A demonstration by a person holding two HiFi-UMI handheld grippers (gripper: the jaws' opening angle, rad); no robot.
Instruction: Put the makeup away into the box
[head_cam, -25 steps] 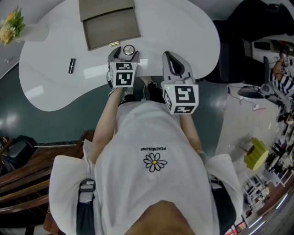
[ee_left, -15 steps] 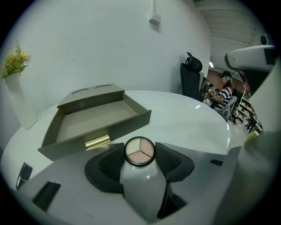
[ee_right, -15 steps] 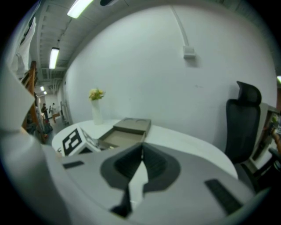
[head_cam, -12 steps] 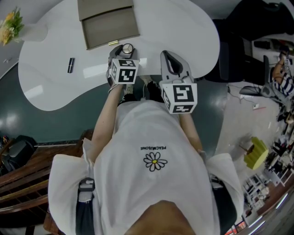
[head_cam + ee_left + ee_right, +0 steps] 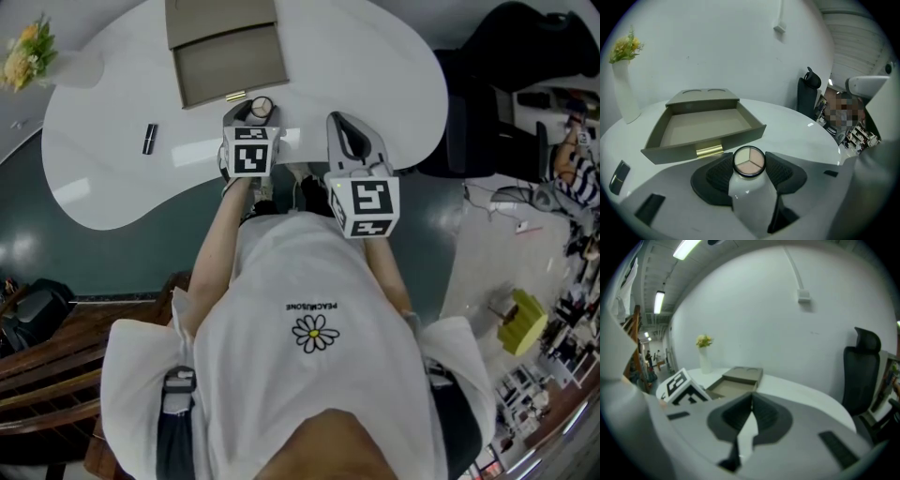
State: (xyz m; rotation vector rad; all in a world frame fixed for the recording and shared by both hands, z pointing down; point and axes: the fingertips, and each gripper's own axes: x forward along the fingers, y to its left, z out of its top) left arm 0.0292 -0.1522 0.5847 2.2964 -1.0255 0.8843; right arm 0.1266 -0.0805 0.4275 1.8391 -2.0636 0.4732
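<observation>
From the head view the left gripper's (image 5: 253, 112) marker cube covers most of its jaws, so only the top of the compact (image 5: 262, 107) peeks out past it. The box (image 5: 230, 58) is cut off by the upper edge of that view. A small black tube (image 5: 149, 138) lies well to the left on the white table (image 5: 375, 66); in the left gripper view it sits half cut at the picture's dark rim, too small to tell what it is. The person's shirt hides the table's near edge.

The left gripper view shows the grip plainly: the jaws have just been closing and the ribbed pads (image 5: 717, 176) press on either side of the compact, which is between them. It is round, black-rimmed and open-faced, with three pale powder wedges. It sits just in front of the box's front wall, beside a short gold tube (image 5: 709, 150) that lies against that wall.

The right gripper (image 5: 751, 401) has its jaws together with nothing in them, and hangs over the near table edge, apart from the left one.

The box is open, drab and bare inside. A white vase of yellow flowers (image 5: 624, 93) stands left of it; a black chair (image 5: 862, 376) stands past the table's right edge
</observation>
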